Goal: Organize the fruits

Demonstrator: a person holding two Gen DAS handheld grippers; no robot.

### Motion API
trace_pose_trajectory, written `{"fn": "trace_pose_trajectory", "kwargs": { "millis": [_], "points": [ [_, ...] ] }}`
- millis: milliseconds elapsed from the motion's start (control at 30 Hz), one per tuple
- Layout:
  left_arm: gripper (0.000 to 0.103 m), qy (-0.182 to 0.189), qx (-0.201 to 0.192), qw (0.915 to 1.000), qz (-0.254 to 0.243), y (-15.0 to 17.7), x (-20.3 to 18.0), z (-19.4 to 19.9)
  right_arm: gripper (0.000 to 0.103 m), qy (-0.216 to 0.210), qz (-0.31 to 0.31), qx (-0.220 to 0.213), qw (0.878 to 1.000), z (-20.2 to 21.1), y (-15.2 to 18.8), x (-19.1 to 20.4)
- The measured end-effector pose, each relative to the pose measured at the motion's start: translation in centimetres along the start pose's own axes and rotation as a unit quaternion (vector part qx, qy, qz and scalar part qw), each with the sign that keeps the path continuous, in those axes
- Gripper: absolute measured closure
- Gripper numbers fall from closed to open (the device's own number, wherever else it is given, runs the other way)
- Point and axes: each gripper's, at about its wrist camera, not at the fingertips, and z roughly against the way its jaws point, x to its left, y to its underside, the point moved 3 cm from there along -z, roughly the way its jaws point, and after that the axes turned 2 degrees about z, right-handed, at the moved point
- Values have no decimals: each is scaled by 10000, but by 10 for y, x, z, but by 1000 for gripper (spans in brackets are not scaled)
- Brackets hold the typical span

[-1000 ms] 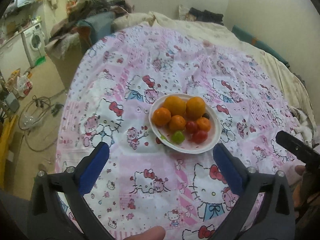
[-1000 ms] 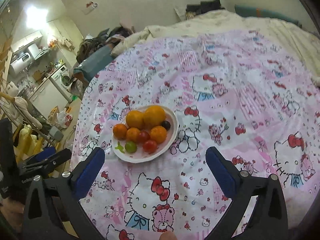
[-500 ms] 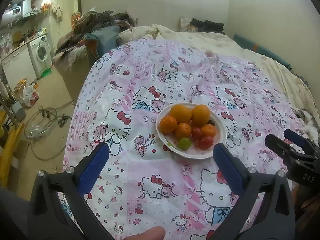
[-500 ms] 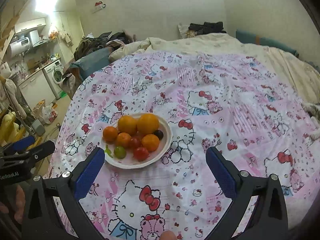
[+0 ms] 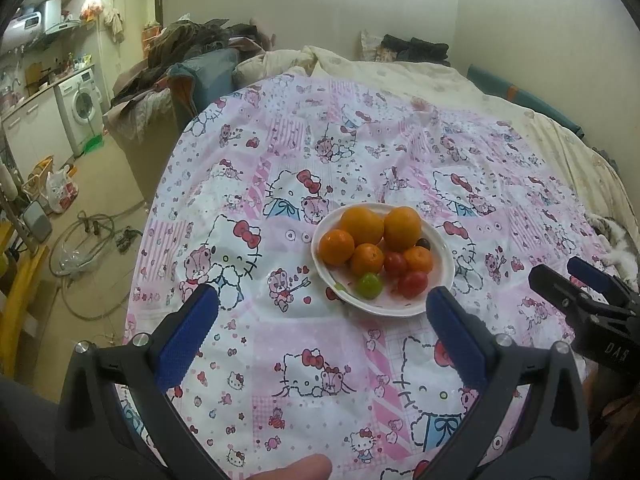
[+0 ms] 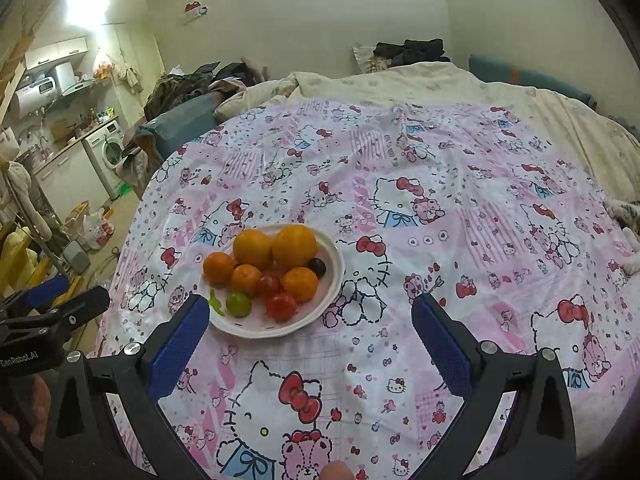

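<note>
Fruit heaped on oval plate [image 5: 438, 242], long axis crosswise, left claw [image 5: 320, 316] and right claw [image 6: 310, 322] both spread, empty.

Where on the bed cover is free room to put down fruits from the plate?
The patterned cover lies bare right of the white plate, beyond it toward the cream blanket, and in front of it. The plate itself is crowded with fruits.

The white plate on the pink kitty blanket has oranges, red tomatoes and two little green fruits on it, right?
Almost. The white round plate on the pink cartoon-cat blanket holds oranges and red tomatoes, but only one small green fruit, not two. Both wrist views show it at the plate's near edge.
</note>
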Motion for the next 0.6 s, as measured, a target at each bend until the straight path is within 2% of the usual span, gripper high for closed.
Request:
{"fn": "trace_pose_trajectory", "kwargs": {
  "millis": [600],
  "points": [
    [0,1,6,10000,-13,1,-1,0,0,1,6,-2,10000,0,0,-1]
  ]
}}
